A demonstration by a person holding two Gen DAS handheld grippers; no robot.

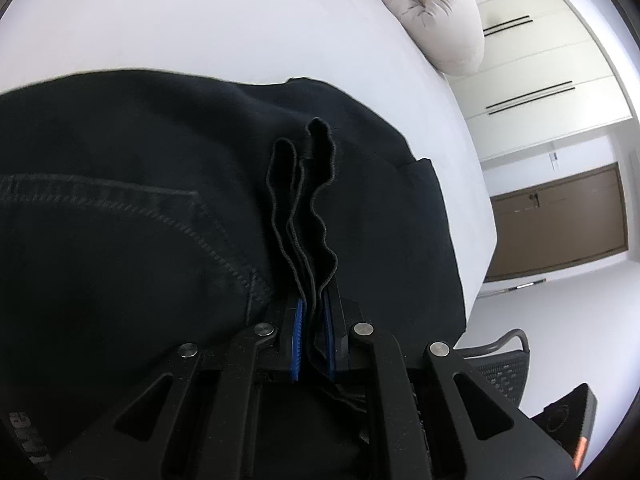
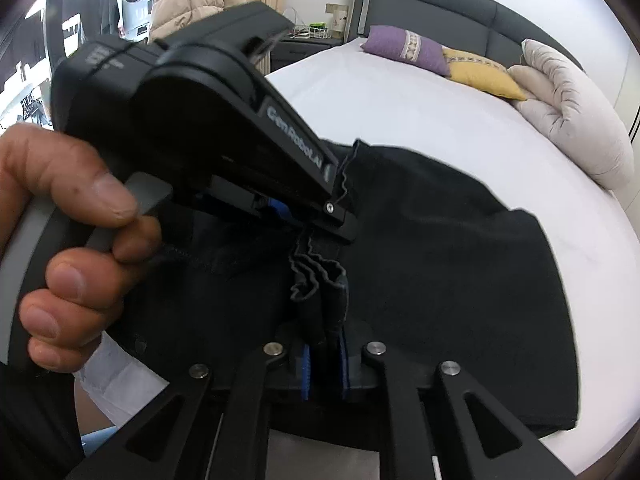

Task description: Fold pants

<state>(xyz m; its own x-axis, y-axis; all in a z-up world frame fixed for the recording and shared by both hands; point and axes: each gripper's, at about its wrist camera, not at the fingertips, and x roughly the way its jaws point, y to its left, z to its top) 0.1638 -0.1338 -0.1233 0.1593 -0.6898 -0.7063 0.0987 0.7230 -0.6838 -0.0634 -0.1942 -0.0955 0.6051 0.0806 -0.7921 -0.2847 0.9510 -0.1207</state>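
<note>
Two grippers pinch black pants (image 2: 440, 280) on a white bed (image 2: 400, 112).
At six o'clock, the right gripper (image 2: 325, 364) clamps bunched waistband; at nine o'clock, a hand (image 2: 68, 208) steers the left gripper (image 2: 320, 220) onto it; pillows (image 2: 476, 68) lie at one o'clock.

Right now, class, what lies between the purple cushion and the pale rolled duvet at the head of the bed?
A yellow cushion lies between the purple cushion and the pale duvet; the right wrist view shows it.
</note>
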